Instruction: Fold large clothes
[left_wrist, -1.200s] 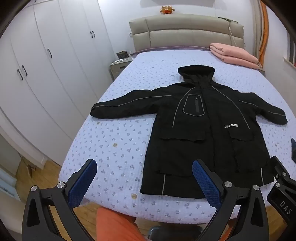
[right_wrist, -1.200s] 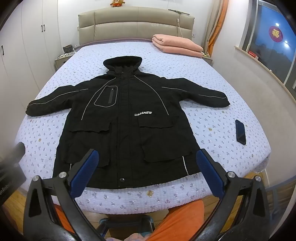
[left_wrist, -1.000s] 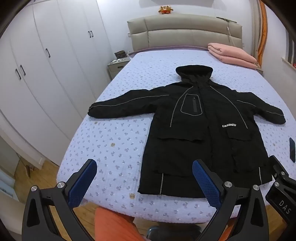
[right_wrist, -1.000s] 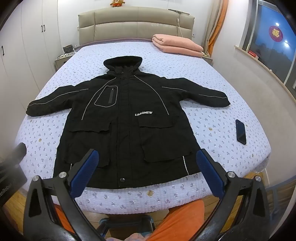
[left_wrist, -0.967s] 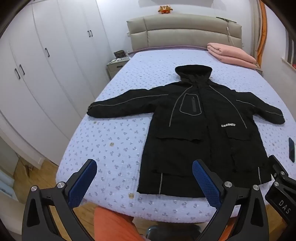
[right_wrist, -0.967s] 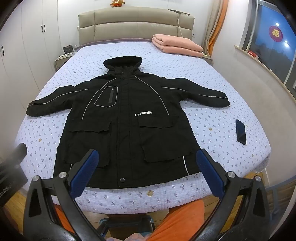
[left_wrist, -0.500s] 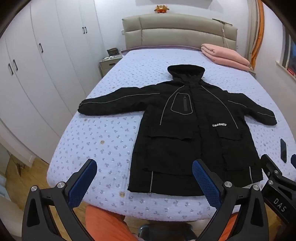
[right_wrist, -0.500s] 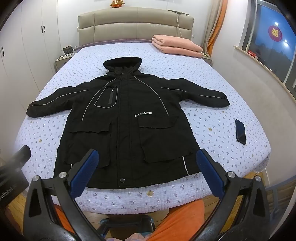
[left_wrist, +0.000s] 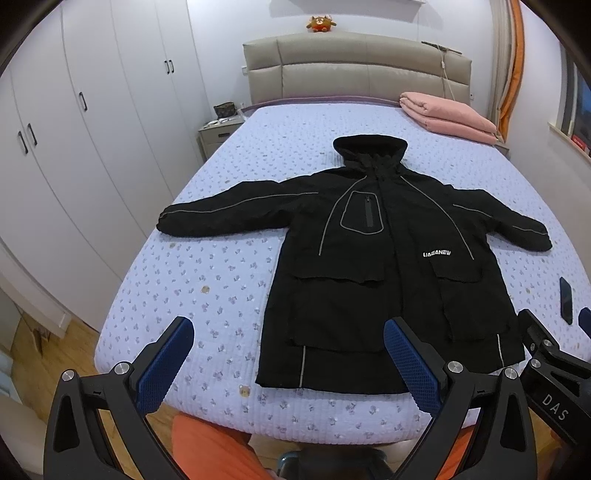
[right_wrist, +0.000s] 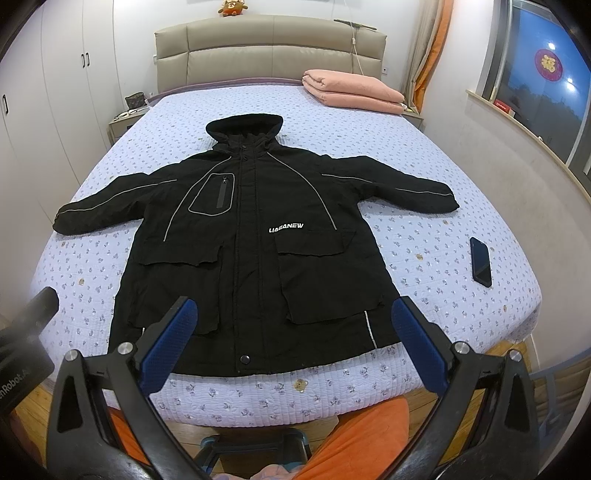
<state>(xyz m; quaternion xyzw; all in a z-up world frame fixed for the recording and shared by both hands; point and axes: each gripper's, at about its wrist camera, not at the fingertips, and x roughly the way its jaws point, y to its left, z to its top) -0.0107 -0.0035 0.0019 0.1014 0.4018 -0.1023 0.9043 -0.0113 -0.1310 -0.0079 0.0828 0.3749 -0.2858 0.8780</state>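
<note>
A large black hooded coat lies flat and face up on the lilac quilted bed, both sleeves spread out, hood toward the headboard. It also shows in the right wrist view with white lettering on the chest. My left gripper is open and empty, held above the foot of the bed, near the coat's lower left hem. My right gripper is open and empty, above the coat's hem at the bed's foot edge. Neither touches the coat.
A black phone lies on the bed right of the coat. Folded pink blankets sit at the head end. White wardrobes line the left, a nightstand by the headboard. A window ledge runs along the right. Orange-clad legs are below.
The left gripper has drifted back and to the left, so the coat sits further right in its view. The right gripper has barely moved. Both stay open.
</note>
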